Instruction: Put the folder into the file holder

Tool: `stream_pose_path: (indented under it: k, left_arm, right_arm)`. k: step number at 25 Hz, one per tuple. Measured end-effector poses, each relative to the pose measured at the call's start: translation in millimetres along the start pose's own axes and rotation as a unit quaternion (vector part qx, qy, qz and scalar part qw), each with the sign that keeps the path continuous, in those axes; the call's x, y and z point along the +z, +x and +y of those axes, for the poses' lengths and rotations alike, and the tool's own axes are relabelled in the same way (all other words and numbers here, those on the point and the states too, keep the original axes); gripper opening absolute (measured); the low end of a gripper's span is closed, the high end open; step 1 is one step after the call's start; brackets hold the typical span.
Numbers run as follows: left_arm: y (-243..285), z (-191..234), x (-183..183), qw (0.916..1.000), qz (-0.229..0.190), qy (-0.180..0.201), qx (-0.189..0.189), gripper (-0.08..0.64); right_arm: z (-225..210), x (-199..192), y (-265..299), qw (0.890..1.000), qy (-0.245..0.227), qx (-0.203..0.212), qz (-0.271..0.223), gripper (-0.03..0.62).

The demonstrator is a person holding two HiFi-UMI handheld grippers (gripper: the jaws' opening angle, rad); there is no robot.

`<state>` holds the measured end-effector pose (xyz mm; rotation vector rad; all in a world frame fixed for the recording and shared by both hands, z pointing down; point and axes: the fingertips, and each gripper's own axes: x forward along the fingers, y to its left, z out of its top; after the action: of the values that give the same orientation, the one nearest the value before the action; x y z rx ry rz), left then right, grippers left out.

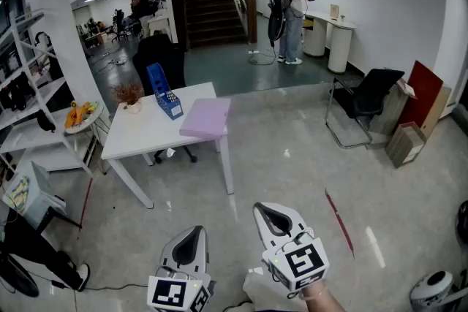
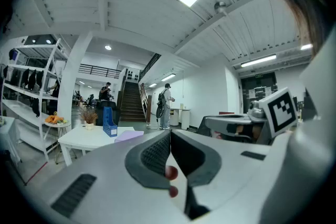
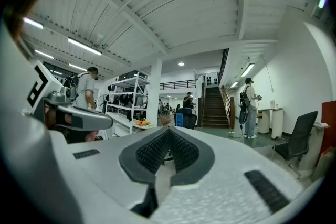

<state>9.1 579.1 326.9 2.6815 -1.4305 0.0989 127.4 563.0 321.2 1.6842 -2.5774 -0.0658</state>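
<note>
Head view: we hold the left hand-held gripper (image 1: 194,231) and right hand-held gripper (image 1: 263,210) closed and empty, well apart from the desk (image 1: 139,134) bearing the purple folder (image 1: 207,118) beside the blue file holder (image 1: 164,93).

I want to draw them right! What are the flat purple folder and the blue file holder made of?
The flat purple folder looks like matte plastic or card; its even, dull colour leaves that open. The blue file holder seems stiff plastic: it stands upright by itself, with a dotted pattern near its base.
</note>
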Motion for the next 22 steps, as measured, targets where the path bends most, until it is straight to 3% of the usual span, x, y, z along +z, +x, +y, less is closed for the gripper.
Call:
stream_pose_path:
  k: [4,10,22]
  left_arm:
    - [-2.4,-2.6,-1.0,1.0,0.001,-0.007,-0.001,0.005]
    - [14.3,-0.2,-0.4,1.0,0.002,-0.008,-0.006,0.005]
    - [88.1,13.8,2.8,0.9999,0.002,-0.009,-0.01,0.005]
  right_arm:
    - [-1.1,3.8,-5.8,1.0,0.008,-0.008,-0.011,0.0]
    - [-10.8,7.8,-2.5,0.998,0.064,-0.006,-0.025,0.002]
    - [-51.3,-5.5,51.8,0.999,0.047,0.011,-0.001,0.0]
